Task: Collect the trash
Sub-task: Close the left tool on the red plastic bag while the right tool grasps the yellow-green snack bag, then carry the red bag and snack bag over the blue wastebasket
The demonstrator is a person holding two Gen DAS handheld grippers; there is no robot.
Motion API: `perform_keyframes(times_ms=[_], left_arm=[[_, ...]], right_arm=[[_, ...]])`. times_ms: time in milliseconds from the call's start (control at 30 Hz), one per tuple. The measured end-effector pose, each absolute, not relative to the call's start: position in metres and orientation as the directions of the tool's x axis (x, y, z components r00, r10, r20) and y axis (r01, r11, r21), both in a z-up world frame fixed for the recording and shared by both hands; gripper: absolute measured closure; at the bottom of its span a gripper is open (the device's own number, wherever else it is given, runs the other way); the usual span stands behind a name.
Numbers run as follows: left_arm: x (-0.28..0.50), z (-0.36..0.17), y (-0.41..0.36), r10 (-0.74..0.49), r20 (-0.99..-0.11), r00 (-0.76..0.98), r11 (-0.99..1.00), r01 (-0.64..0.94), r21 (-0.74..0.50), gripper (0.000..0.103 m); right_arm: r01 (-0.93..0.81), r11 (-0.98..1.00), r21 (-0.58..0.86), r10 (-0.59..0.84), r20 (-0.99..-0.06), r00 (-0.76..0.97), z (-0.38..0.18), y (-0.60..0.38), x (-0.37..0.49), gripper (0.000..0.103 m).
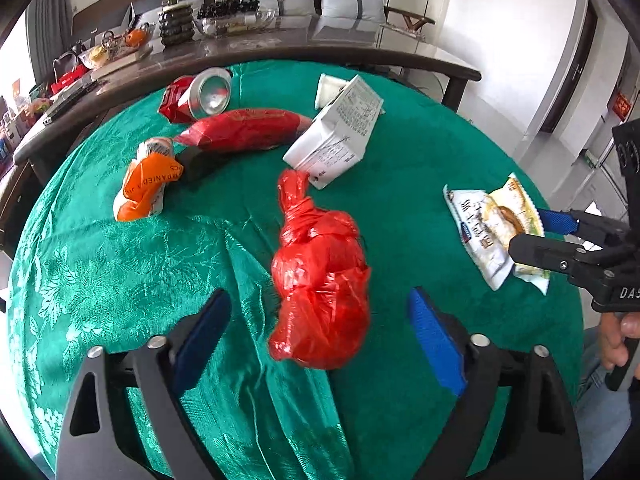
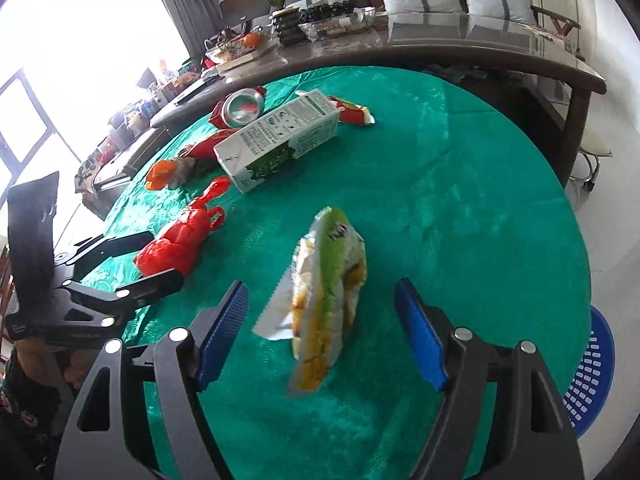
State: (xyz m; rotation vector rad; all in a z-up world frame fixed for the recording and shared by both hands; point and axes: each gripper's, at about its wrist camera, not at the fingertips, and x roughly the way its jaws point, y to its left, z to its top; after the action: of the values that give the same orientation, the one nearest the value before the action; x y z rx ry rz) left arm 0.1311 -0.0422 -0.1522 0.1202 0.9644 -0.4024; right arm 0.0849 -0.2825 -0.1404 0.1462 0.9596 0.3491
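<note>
Bright daylight from blown-out window (image 2: 80, 32); fisheye-warped, dark-vignetted edges.

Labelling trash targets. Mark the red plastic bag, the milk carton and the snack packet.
red plastic bag (image 1: 320, 280), left wrist view, on its bulging middle.
milk carton (image 2: 280, 140), right wrist view, on its printed long side.
snack packet (image 2: 328, 296), right wrist view, on the green stripe at its middle.

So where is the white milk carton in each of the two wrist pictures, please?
Left wrist view: the white milk carton lies above centre, just beyond the red knotted bag.
Right wrist view: the carton lies upper left of centre, on its side.
Shared landmark: the crushed can, behind the carton towards the dark table edge in both.
</note>
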Motion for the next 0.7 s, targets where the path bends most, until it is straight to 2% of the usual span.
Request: perform_keyframes(times_ms=[100,133,167,200,267,467,700], left_arm=[[0.138,-0.153,-0.040,-0.289,-0.829,0.479,0.919,0.380,-0.100,0.032],[0.139,-0.152,-0.041,-0.290,-0.829,0.478,0.918,0.383,-0.100,0.039],[0.139,-0.151,-0.041,-0.290,-0.830,0.477,0.916,0.390,-0.096,0.047],[0.140,-0.150,-0.042,-0.289,-0.831,0.475,0.914,0.394,-0.093,0.064],[0.138,-0.146,-0.041,-0.293,-0.825,0.484,0.916,0.390,-0.096,0.066],[0.124,-0.127,-0.058,-0.347,-0.794,0.499,0.897,0.423,-0.126,0.068],[0.114,-0.107,-0.131,-0.457,-0.768,0.448,0.827,0.531,-0.182,0.068]], right_arm=[[-0.227,0.947,0.228,0.313,-0.821,0.478,-0.143,-0.274,0.093,0.046],[-0.227,0.949,0.218,0.303,-0.830,0.469,-0.144,-0.273,0.096,0.050],[-0.228,0.953,0.201,0.287,-0.842,0.458,-0.145,-0.272,0.100,0.066],[-0.226,0.954,0.197,0.282,-0.845,0.455,-0.147,-0.273,0.101,0.077],[-0.226,0.952,0.207,0.291,-0.842,0.454,-0.145,-0.276,0.102,0.084],[-0.232,0.945,0.232,0.320,-0.808,0.495,-0.127,-0.302,0.086,0.086],[-0.158,0.959,0.237,0.285,-0.800,0.528,-0.113,-0.362,0.073,0.086]])
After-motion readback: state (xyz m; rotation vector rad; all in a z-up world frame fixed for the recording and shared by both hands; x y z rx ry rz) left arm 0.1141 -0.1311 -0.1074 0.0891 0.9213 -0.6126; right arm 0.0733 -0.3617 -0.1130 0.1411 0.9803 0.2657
